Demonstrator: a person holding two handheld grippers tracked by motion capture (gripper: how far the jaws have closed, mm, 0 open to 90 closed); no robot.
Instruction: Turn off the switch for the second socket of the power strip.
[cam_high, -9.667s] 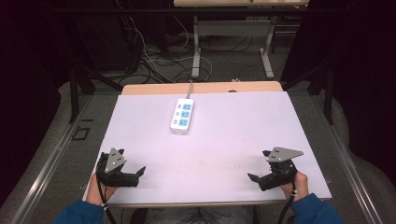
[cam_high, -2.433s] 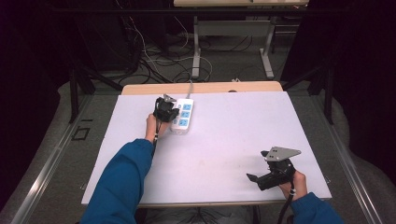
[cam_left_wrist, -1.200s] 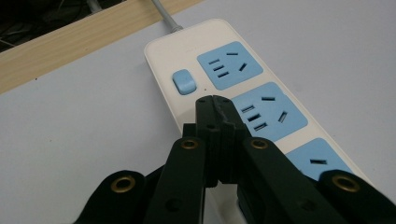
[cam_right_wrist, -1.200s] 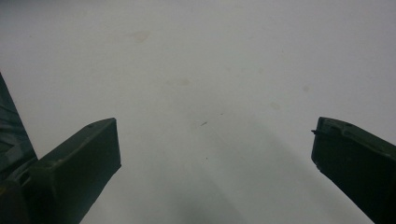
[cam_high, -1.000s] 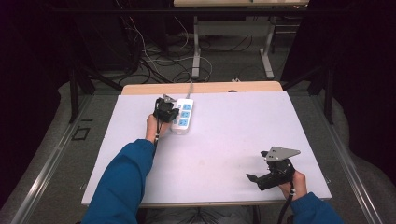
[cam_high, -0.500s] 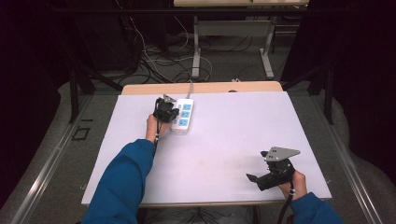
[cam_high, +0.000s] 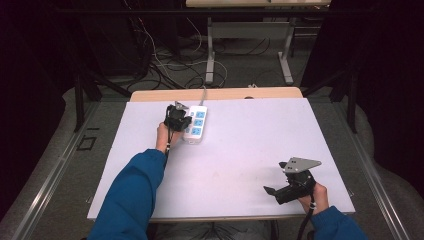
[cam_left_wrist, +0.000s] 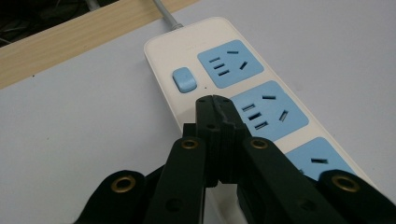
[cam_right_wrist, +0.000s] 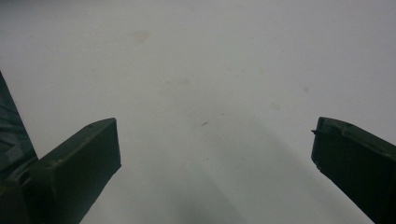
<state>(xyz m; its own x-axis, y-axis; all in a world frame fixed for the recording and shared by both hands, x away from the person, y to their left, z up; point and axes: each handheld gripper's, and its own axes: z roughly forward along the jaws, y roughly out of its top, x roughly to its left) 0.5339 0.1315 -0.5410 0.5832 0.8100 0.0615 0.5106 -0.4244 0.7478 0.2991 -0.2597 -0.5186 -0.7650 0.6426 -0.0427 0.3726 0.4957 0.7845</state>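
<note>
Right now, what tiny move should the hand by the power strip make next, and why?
Probably ease the shut left gripper slightly forward and down onto the blue switch. Its closed tips sit just short of that switch on the power strip, and nothing lies between the jaws, so it looks set to press, not grab.

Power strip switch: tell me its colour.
The switch is light blue, set in the cream power strip; it shows best in the left gripper view.
</note>
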